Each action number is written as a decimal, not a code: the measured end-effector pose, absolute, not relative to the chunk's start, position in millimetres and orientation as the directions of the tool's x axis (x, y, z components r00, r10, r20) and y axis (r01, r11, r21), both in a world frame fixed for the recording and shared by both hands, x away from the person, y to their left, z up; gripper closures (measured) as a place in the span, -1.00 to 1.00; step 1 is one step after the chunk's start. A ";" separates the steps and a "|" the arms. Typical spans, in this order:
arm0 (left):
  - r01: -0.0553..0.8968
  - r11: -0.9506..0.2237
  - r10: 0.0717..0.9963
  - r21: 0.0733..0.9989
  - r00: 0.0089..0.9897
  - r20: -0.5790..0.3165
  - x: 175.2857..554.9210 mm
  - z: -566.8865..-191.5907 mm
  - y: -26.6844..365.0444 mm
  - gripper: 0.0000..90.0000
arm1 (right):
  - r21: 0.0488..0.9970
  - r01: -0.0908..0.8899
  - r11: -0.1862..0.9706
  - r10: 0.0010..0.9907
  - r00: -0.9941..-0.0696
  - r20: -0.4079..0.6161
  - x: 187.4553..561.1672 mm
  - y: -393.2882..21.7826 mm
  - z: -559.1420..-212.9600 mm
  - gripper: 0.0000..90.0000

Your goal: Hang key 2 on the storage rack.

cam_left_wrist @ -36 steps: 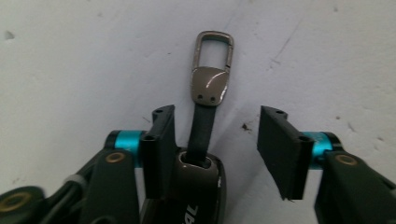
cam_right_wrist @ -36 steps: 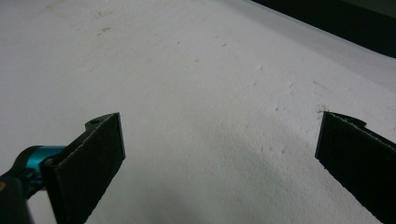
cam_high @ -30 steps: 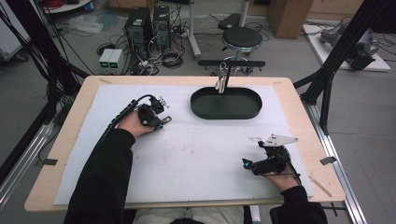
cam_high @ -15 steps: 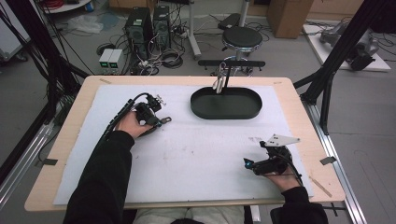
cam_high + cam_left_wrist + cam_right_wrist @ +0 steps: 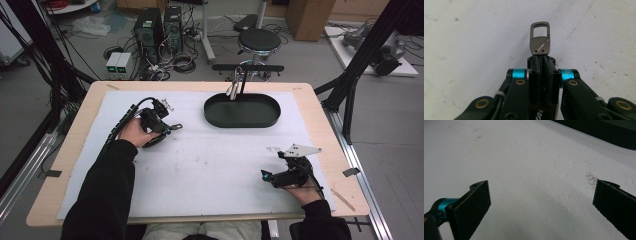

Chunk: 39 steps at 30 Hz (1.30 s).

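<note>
Jaws of the right gripper (image 5: 270, 176) are seen spread wide in the right gripper view, with nothing between the two black pads (image 5: 475, 202) and only the white mat (image 5: 220, 180) below them; this gripper is held low at the near right of the table (image 5: 75, 145), with its grey three-cornered plate (image 5: 300, 149) on top. Farther off and to the left, the left gripper (image 5: 172, 127) is held above the mat, just past the hand (image 5: 134, 134) that carries it. Its jaws are pressed together on a small metal clip (image 5: 539, 41), whose lower end is pinched between the pads while its rectangular loop projects beyond the tips, as is shown in the left gripper view. The clip is thus found at the left gripper's tips, over the mat's left half. At the far side of the mat a black oval tray (image 5: 240, 117) is set, well apart from both grippers.
</note>
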<state>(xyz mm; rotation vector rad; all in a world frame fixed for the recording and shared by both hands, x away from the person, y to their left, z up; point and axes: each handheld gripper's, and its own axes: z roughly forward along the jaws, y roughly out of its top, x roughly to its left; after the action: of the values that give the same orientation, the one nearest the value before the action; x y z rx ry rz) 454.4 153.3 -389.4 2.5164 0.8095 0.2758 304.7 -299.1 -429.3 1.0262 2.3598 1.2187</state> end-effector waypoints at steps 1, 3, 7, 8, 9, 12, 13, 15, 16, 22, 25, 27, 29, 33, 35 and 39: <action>0.494 -0.708 0.592 0.505 0.804 0.044 453.6 -388.3 154.1 0.85 | 0.798 0.459 0.390 0.708 -0.704 0.059 304.7 -299.0 -429.4 -0.98; 0.485 -0.704 0.589 0.519 0.807 0.045 452.0 -384.1 156.8 0.85 | 0.797 0.458 0.392 0.705 -0.707 0.059 304.6 -298.5 -429.6 -0.99; 0.477 -0.683 0.596 0.553 0.802 0.046 448.6 -374.1 162.4 0.85 | 0.798 0.458 0.391 0.704 -0.708 0.062 304.2 -298.3 -428.8 -0.98; 0.474 -0.682 0.598 0.556 0.800 0.051 447.9 -371.5 164.0 0.85 | 0.799 0.457 0.391 0.704 -0.707 0.061 304.4 -298.3 -428.9 -0.98; 0.474 -0.676 0.601 0.563 0.798 0.050 447.6 -369.5 165.7 0.85 | 0.799 0.457 0.391 0.704 -0.708 0.060 304.5 -298.6 -429.0 -0.98; 0.479 -0.660 0.615 0.579 0.787 0.050 446.9 -363.5 171.9 0.85 | 0.801 0.458 0.387 0.706 -0.706 0.062 304.6 -298.7 -428.9 -0.98; 0.482 -0.650 0.621 0.587 0.782 0.047 446.8 -361.7 174.1 0.85 | 0.800 0.458 0.388 0.706 -0.705 0.062 304.5 -298.6 -428.7 -0.98; 0.485 -0.631 0.633 0.605 0.773 0.041 446.2 -357.9 178.5 0.85 | 0.800 0.458 0.387 0.706 -0.706 0.062 304.6 -298.4 -428.8 -0.98; 0.484 -0.628 0.636 0.609 0.771 0.043 445.7 -355.7 180.5 0.85 | 0.801 0.459 0.385 0.707 -0.704 0.063 304.5 -298.3 -428.7 -0.98; 0.462 -0.580 0.646 0.671 0.763 0.033 440.4 -341.3 185.9 0.85 | 0.802 0.464 0.376 0.715 -0.696 0.068 304.4 -298.9 -428.3 -0.98; 0.450 -0.558 0.650 0.697 0.759 0.030 438.1 -332.5 187.9 0.85 | 0.802 0.464 0.375 0.713 -0.697 0.071 304.1 -298.7 -427.9 -0.98; 0.449 -0.551 0.653 0.704 0.757 0.029 437.6 -327.5 189.8 0.85 | 0.811 0.452 0.372 0.717 -0.695 0.059 303.1 -298.2 -426.7 -0.98; 0.455 -0.532 0.667 0.714 0.745 0.023 438.1 -323.7 193.0 0.84 | 0.818 0.446 0.363 0.719 -0.693 0.058 303.4 -298.9 -425.5 -0.98; 0.454 -0.504 0.685 0.735 0.728 0.020 438.5 -317.1 197.4 0.84 | 0.822 0.443 0.358 0.722 -0.689 0.058 304.5 -299.2 -425.2 -0.98; 0.449 -0.496 0.691 0.743 0.723 0.024 438.4 -313.7 197.6 0.84 | 0.820 0.448 0.356 0.721 -0.690 0.064 304.6 -298.4 -425.2 -0.98; 0.431 -0.475 0.693 0.767 0.721 0.024 439.3 -302.3 194.7 0.85 | 0.817 0.447 0.363 0.717 -0.695 0.061 305.9 -297.7 -426.0 -0.98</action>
<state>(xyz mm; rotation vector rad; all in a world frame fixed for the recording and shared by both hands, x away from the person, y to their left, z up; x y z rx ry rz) 439.3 194.7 -302.3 2.1418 0.8488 0.4277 305.9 -297.7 -426.0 1.0281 2.3237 1.2476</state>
